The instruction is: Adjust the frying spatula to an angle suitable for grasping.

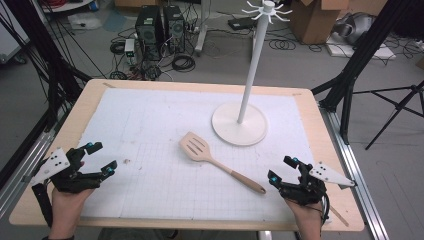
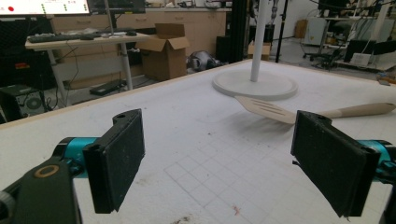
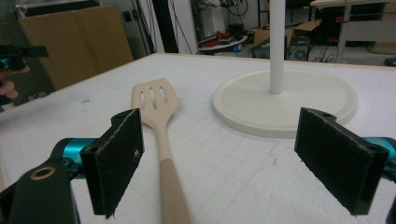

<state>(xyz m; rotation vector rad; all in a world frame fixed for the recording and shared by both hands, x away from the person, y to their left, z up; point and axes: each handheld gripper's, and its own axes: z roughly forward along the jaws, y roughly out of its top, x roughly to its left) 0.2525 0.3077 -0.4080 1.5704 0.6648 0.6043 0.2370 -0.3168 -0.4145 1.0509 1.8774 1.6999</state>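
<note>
Lying between both wide-open, empty grippers, left gripper (image 1: 101,159) and right gripper (image 1: 281,167), a spatula (image 1: 215,161) is resting near the stand (image 1: 239,126).

The surface (image 1: 150,120) is seen from above and behind the person's side in the high view, looking forward and down, far enough to take in all its edges and the floor beyond. The left gripper view is set low and close to the surface, facing across it toward the white stand (image 2: 255,84) and the slotted spatula (image 2: 299,112). The right gripper view is likewise carried low, closer to the spatula (image 3: 159,135) and stand (image 3: 285,100). Stand (image 1: 240,122) and spatula (image 1: 215,160) are shared by all three views.
</note>
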